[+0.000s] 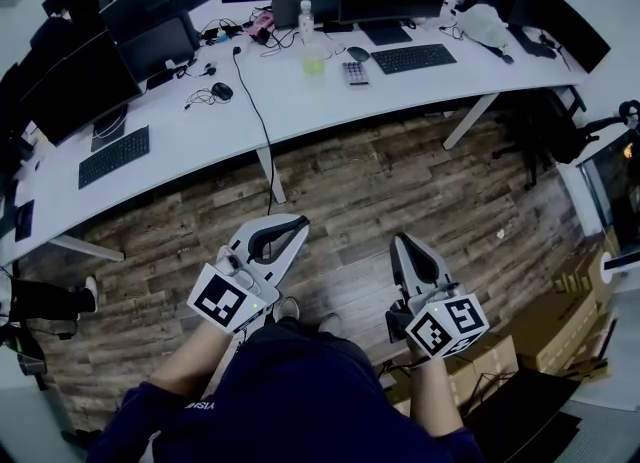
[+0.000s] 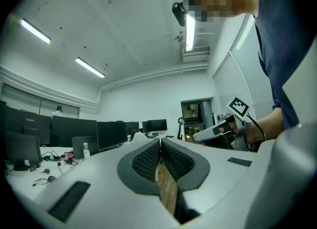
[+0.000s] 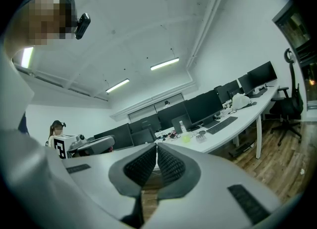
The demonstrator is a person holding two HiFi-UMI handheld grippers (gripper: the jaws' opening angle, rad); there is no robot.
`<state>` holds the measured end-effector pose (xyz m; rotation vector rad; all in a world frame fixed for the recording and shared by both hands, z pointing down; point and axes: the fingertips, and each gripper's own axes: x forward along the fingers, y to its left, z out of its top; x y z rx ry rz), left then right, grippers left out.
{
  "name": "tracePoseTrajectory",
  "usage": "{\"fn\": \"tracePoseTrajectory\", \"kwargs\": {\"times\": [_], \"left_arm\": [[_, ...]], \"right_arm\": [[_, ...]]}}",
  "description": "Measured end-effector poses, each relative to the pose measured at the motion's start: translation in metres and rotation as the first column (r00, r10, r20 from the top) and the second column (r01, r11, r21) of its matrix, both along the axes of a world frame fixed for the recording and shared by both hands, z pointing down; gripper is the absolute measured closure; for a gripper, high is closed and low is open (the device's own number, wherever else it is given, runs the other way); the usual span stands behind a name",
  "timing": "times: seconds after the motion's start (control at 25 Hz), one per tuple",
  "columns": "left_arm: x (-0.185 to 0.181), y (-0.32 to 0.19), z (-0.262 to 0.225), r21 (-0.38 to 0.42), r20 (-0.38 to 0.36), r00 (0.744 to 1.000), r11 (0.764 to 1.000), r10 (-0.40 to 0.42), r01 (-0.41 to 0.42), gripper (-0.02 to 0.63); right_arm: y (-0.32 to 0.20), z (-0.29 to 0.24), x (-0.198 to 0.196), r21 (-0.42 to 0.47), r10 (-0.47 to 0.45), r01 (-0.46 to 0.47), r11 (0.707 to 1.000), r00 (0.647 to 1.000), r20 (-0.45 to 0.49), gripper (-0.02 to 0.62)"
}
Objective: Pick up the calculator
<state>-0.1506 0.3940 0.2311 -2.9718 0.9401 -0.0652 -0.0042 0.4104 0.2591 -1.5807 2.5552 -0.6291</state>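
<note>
The small grey calculator [image 1: 355,73], keys up, lies on the white worktop [image 1: 330,101] just beside a yellow-green cup [image 1: 314,63], contents indiscernible, well apart from the left gripper [image 1: 300,221] and right gripper [image 1: 402,241], both closed and empty.

left hand-held gripper [image 1: 298,221]: closed, empty | right hand-held gripper [image 1: 401,241]: closed, empty

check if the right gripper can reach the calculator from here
Probably not yet. The calculator lies on the white desk, well across the wood floor from the right gripper, whose jaws are shut. Nothing seems to block the way, but it needs bringing closer.
</note>
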Motion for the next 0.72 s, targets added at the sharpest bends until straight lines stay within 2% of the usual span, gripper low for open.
{"fn": "tracePoseTrajectory", "kwargs": {"times": [0.72], "left_arm": [[0.0035, 0.0033, -0.0002, 0.005, 0.006, 1.000, 1.000, -0.007, 0.007, 0.572]], "right_arm": [[0.0027, -0.0015, 0.0020, 0.005, -0.019, 0.019, 1.000, 1.000, 0.014, 0.532]]}}
